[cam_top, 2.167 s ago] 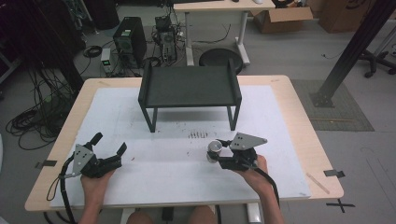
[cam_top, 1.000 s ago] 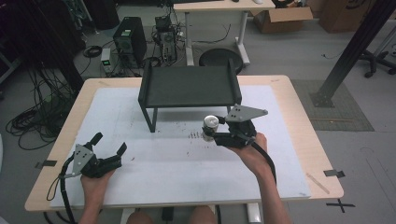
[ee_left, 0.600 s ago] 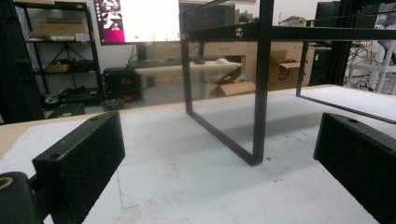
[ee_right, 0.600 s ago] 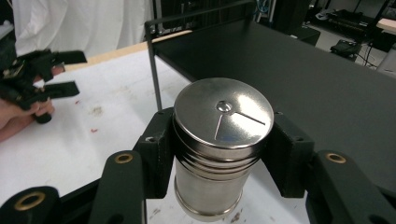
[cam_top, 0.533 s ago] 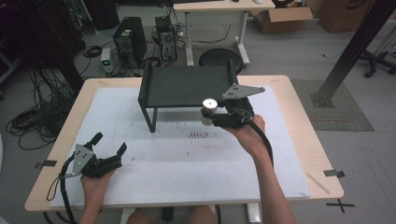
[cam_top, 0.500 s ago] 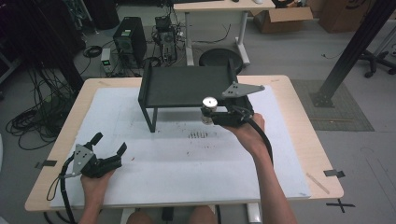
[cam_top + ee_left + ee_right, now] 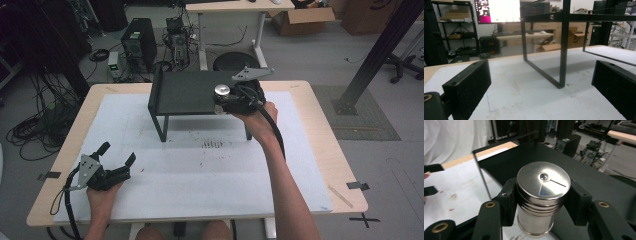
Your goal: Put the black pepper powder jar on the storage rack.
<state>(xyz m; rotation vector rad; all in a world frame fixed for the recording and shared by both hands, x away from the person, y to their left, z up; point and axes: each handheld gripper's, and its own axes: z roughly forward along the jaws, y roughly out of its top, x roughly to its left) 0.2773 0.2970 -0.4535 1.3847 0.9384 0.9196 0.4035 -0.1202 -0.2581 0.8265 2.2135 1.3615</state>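
A: What is the right gripper (image 7: 541, 202) doing?

B: Its jaws are clamped on the body of a steel shaker tin (image 7: 541, 200), upright, just over the front edge of the black shelf (image 7: 192, 92). It looks rigid, smooth, likely slippery (so grip below the lid ridges).

A: Room to move?

B: The shelf top is bare. The left gripper (image 7: 117, 162) rests open on the white mat (image 7: 200, 175), well apart.

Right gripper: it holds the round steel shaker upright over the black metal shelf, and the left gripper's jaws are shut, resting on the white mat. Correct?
Not quite. The left gripper rests on the white mat with its jaws wide open, as the left gripper view shows. The rest holds: the right gripper has the round steel shaker upright over the black metal shelf.
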